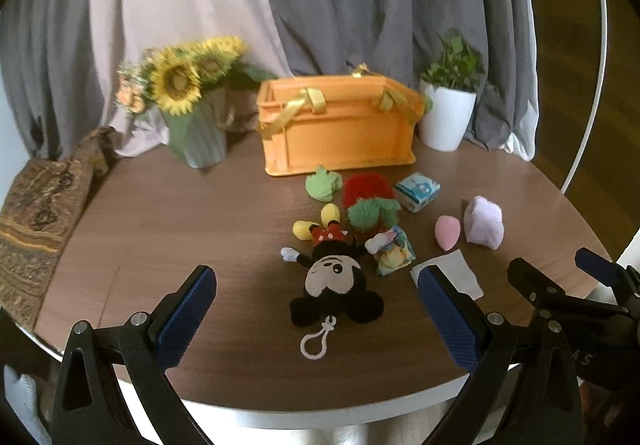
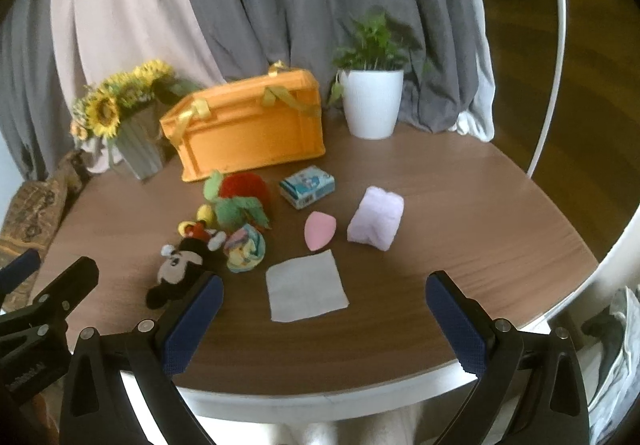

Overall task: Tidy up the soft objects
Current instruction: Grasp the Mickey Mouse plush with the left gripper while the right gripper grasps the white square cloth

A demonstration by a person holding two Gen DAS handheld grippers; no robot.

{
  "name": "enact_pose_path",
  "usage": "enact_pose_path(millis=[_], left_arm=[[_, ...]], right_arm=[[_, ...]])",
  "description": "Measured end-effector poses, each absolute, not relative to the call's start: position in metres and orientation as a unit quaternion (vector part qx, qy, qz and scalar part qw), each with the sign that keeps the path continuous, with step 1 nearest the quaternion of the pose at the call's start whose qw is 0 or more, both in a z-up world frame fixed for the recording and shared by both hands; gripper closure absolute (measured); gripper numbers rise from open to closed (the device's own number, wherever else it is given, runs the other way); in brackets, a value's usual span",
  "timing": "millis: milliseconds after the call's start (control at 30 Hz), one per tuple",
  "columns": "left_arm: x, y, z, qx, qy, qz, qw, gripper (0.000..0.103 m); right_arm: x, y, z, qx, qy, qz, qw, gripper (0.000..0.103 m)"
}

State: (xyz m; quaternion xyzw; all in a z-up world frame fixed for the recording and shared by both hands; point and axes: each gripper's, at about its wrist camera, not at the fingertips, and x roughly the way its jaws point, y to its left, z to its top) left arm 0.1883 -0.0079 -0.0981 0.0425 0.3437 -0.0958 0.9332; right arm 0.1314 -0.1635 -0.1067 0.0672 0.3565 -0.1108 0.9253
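Note:
Soft objects lie on a round brown table in front of an orange basket (image 1: 338, 127) (image 2: 250, 131). A Mickey plush (image 1: 334, 279) (image 2: 180, 271) lies nearest my left gripper (image 1: 316, 281), which is open and empty above the table's near edge. Behind it are a red and green strawberry plush (image 1: 370, 201) (image 2: 244, 197), a small green plush (image 1: 322, 183), a pastel cloth ball (image 1: 394, 255) (image 2: 246, 249), a pink sponge (image 1: 448, 231) (image 2: 319, 231), a lilac towel (image 1: 484, 223) (image 2: 376, 219), a tissue pack (image 1: 417, 191) (image 2: 307, 187) and a white cloth (image 2: 306, 287). My right gripper (image 2: 324, 291) is open and empty over the white cloth.
A sunflower vase (image 1: 198, 129) (image 2: 140, 153) stands left of the basket and a white potted plant (image 1: 448, 113) (image 2: 372, 103) right of it. A patterned cushion (image 1: 38, 213) lies at the table's left edge. Grey and pink curtains hang behind.

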Motion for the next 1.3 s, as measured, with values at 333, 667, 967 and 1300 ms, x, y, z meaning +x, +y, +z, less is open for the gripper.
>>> enact_pose_path(millis=[333, 667, 967, 1300], left_arm=[[0.239, -0.011, -0.134, 0.055, 0.394, -0.153, 0.905, 0.003], [0.261, -0.023, -0.16, 0.059, 0.422, -0.149, 0.892, 0.005], [0.275, -0.03, -0.178, 0.045, 0.443, -0.129, 0.886, 0.01], [0.286, -0.034, -0.199, 0.039, 0.477, -0.132, 0.868, 0.025]], right_arm=[[0.171, -0.153, -0.141, 0.057, 0.398, -0.14, 0.905, 0.002], [0.199, -0.155, -0.172, 0.035, 0.419, -0.122, 0.899, 0.006], [0.224, -0.157, -0.198, 0.022, 0.449, -0.075, 0.89, 0.007], [0.231, -0.156, -0.215, 0.022, 0.466, -0.064, 0.882, 0.017]])
